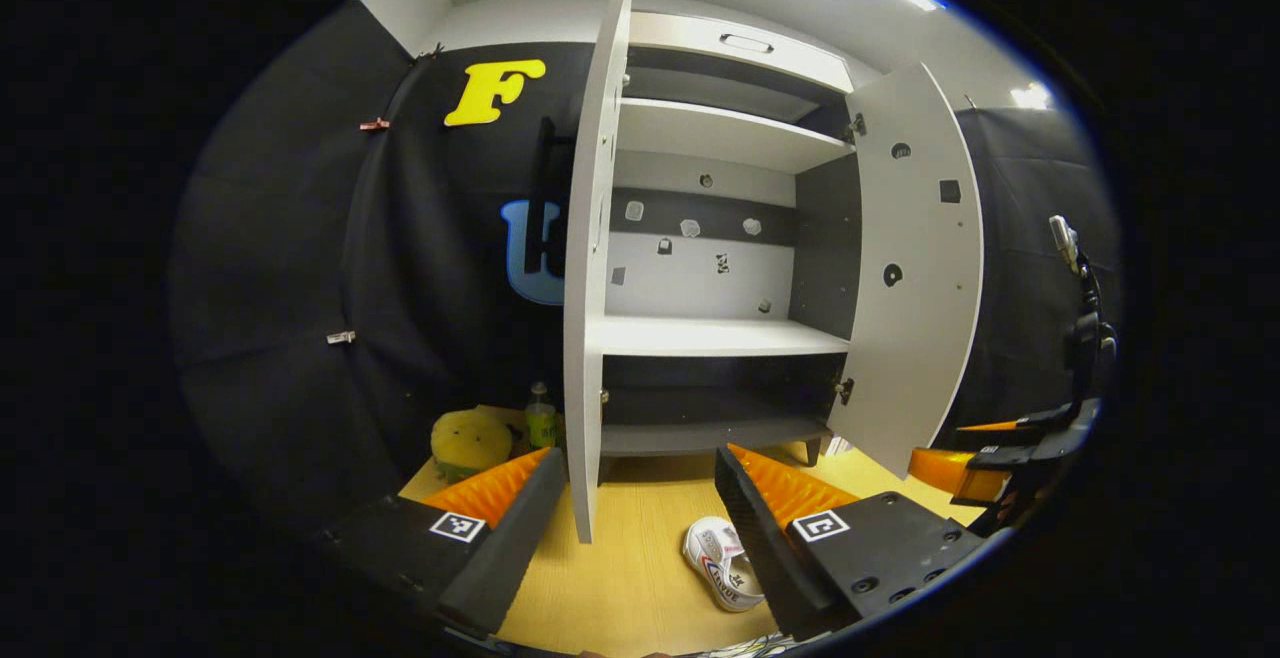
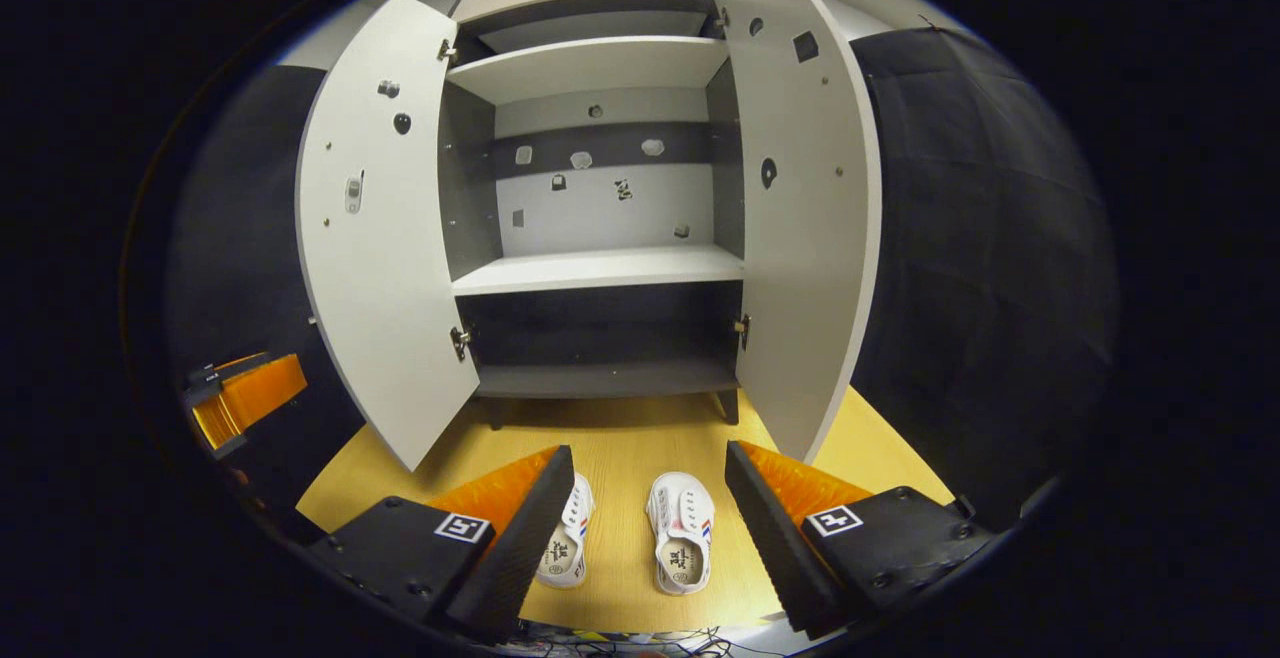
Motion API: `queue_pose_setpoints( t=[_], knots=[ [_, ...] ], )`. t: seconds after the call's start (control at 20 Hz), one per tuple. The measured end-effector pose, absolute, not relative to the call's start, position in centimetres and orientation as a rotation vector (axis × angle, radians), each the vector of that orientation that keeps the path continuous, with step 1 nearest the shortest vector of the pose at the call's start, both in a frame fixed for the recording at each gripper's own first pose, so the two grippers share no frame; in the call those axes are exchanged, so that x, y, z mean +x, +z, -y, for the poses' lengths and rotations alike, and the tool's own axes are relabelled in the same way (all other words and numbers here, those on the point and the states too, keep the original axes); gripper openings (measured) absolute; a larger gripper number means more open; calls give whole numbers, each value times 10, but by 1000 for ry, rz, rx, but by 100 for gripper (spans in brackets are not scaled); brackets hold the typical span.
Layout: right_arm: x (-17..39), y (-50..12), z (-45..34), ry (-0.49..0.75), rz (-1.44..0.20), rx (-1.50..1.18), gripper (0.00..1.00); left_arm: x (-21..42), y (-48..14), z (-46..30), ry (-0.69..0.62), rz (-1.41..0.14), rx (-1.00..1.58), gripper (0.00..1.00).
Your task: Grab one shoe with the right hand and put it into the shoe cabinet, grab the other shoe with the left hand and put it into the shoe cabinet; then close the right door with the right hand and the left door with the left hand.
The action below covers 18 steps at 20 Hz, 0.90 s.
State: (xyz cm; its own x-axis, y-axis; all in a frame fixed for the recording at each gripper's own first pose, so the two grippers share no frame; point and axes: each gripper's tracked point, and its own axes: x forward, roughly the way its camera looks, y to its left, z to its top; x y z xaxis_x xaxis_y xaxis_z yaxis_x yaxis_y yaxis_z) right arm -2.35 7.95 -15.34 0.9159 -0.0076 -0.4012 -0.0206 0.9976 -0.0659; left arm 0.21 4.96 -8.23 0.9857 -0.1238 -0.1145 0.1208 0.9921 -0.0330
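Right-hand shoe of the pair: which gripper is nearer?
Right. The right gripper hangs open directly over the pair, the right-hand shoe between its fingers. The left gripper sits off to the left, beyond the cabinet's left door.

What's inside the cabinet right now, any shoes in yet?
No shoes inside: the cabinet shelves look bare, with small fittings on its back panel. Both shoes sit on the floor in front. The top compartment's depth is partly hidden.
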Motion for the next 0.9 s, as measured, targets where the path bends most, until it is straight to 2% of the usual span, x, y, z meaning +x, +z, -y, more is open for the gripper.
queue_pose_setpoints(
  t=[0.2,0.6,0.9],
  knots=[
    [-27,-209,-97,78,-532,-75,99,-1,-94,-55,-117,-148,-25,95],
    [-41,-335,-72,84,-797,-82,99,2,-123,-56,-84,-235,16,95],
    [-26,-386,-60,85,-856,-115,99,10,-136,-38,-65,-291,45,95]
  ],
)
